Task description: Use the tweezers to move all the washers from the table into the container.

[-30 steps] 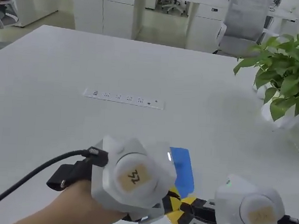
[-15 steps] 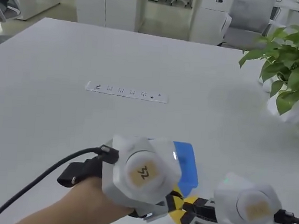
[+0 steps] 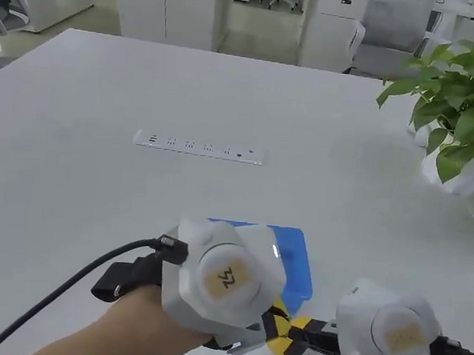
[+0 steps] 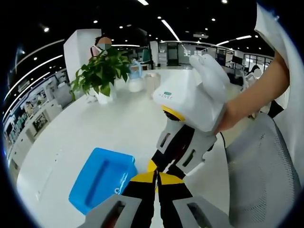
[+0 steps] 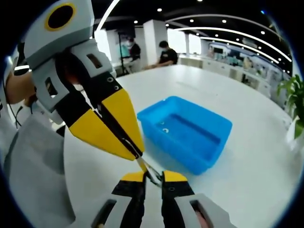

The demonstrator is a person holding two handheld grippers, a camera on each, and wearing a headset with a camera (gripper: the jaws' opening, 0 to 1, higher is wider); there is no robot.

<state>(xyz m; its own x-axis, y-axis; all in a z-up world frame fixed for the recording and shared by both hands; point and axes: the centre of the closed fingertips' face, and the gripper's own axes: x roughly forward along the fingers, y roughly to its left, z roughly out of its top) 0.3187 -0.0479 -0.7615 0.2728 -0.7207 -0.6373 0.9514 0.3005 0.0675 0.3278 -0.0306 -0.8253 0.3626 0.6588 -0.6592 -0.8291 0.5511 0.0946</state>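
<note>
A blue container (image 3: 295, 253) stands on the white table (image 3: 105, 97), just beyond both grippers. In the right gripper view the blue container (image 5: 190, 130) holds small washers (image 5: 164, 127) on its floor. The left gripper (image 5: 135, 152) comes in from the left, its yellow jaws shut on thin metal tweezers (image 5: 142, 164). The tweezers' tip runs down between the closed jaws of the right gripper (image 5: 153, 179). In the head view the left gripper (image 3: 275, 323) and right gripper (image 3: 298, 330) meet tip to tip. The left gripper (image 4: 156, 176) faces the right gripper (image 4: 154, 164) beside the container (image 4: 102, 178).
A white power strip (image 3: 198, 148) lies mid-table. A potted plant (image 3: 459, 102) stands at the table's right edge. A black cable (image 3: 53, 287) trails from the left gripper toward the near left. Cabinets and an office chair (image 3: 391, 34) stand behind the table.
The grippers stay tip to tip. The left gripper sits slightly lower in the head view, so more of the container's far rim shows behind it.
</note>
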